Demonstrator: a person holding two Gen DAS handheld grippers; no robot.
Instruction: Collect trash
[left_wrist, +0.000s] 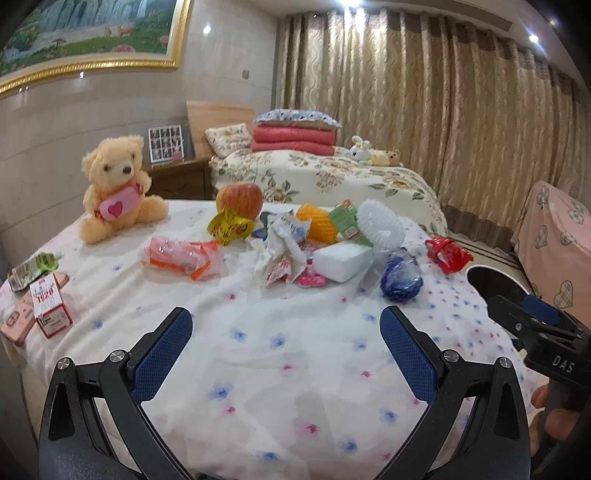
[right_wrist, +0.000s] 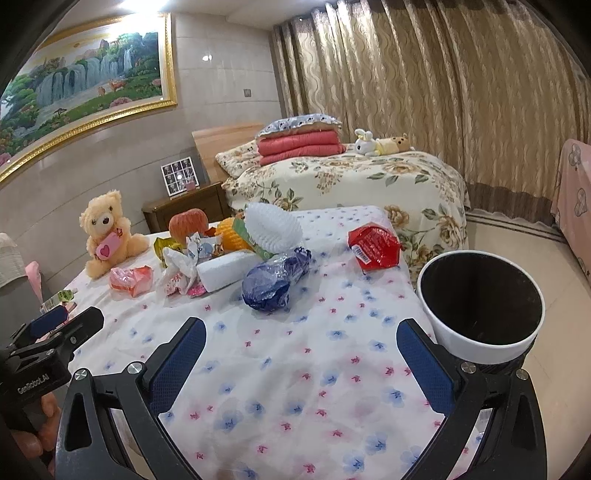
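Beige curtains (right_wrist: 424, 92), framed landscape painting (right_wrist: 85, 85), floral bed (right_wrist: 351, 177)

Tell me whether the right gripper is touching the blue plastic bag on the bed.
Apart. The right wrist view shows the right gripper open, with a stretch of bare flowered sheet between its fingertips and the blue plastic bag lying farther up the bed.

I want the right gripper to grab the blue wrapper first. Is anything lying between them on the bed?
Nothing visible does. Only bare flowered sheet lies between the open right gripper and the blue wrapper. The white foam block sits to the wrapper's left, off that line.
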